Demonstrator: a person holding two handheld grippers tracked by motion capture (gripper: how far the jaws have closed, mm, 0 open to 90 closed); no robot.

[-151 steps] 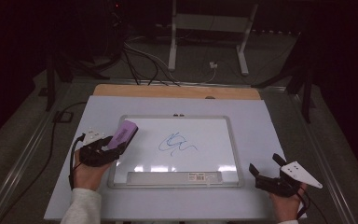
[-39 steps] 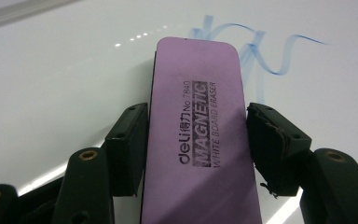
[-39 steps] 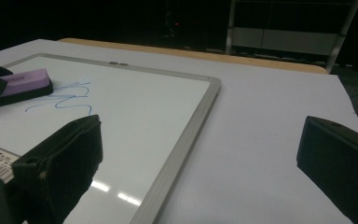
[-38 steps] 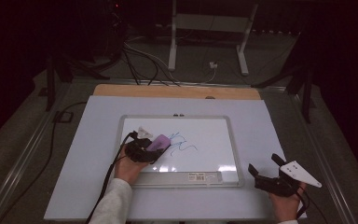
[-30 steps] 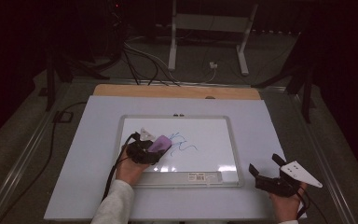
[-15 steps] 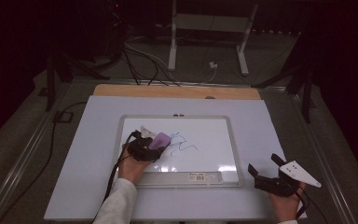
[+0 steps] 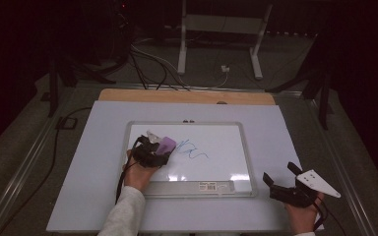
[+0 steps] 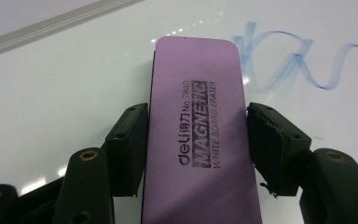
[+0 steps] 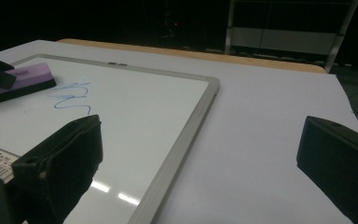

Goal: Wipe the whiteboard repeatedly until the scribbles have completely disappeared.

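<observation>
Now gripping the purple eraser [image 8: 200, 140] in the left gripper [image 7: 152, 152], long axis pointing at the blue scribble [image 7: 192, 149] just right; right gripper [image 7: 285, 184] idling open, far off.

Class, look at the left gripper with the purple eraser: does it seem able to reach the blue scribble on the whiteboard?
Probably yes. The left gripper grips the purple eraser, which lies flat on the whiteboard with its front end beside the blue scribble. Nothing lies between them.
</observation>
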